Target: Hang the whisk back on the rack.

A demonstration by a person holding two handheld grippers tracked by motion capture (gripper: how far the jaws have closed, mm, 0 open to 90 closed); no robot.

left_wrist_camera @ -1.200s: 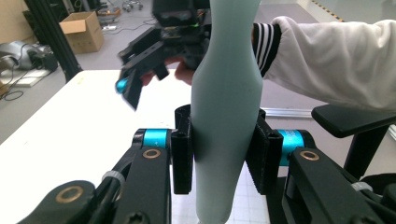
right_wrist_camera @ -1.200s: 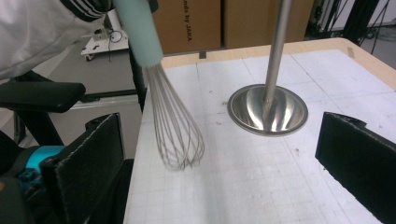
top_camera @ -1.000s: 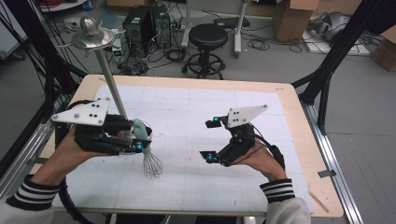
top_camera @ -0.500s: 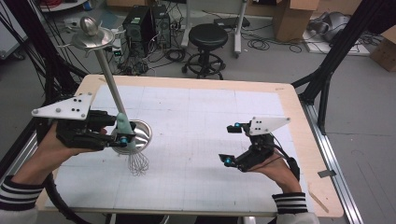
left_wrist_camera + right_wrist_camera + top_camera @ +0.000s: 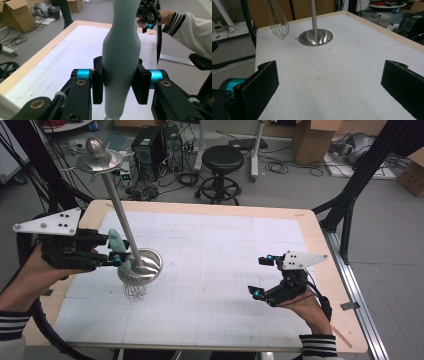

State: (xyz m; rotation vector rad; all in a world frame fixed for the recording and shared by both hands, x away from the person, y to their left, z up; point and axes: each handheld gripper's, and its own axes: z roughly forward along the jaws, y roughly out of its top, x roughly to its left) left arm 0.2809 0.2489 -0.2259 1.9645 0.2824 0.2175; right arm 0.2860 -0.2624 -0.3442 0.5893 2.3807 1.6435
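My left gripper (image 5: pixel 117 257) is shut on the pale teal handle (image 5: pixel 121 50) of a wire whisk (image 5: pixel 132 290), held upright with the wire head (image 5: pixel 278 20) hanging down over the table's left part. The whisk is right beside the round base (image 5: pixel 147 265) of a metal stand, whose pole leans up to a disc and knob (image 5: pixel 100 157). In the right gripper view the base (image 5: pixel 315 37) lies ahead on the mat. My right gripper (image 5: pixel 260 276) is open and holds nothing, low over the table's right part, and its black pads (image 5: pixel 262 85) stand wide apart.
A white gridded mat (image 5: pixel 215 270) covers the wooden table (image 5: pixel 320 250). A black stool (image 5: pixel 222 160), computer cases (image 5: pixel 155 145), cables and cardboard boxes (image 5: pixel 312 135) stand on the floor beyond. A black frame leg (image 5: pixel 360 185) rises at the right.
My left gripper has carried the whisk to the left, toward the stand's base. My right gripper has drawn back to the right, still open.
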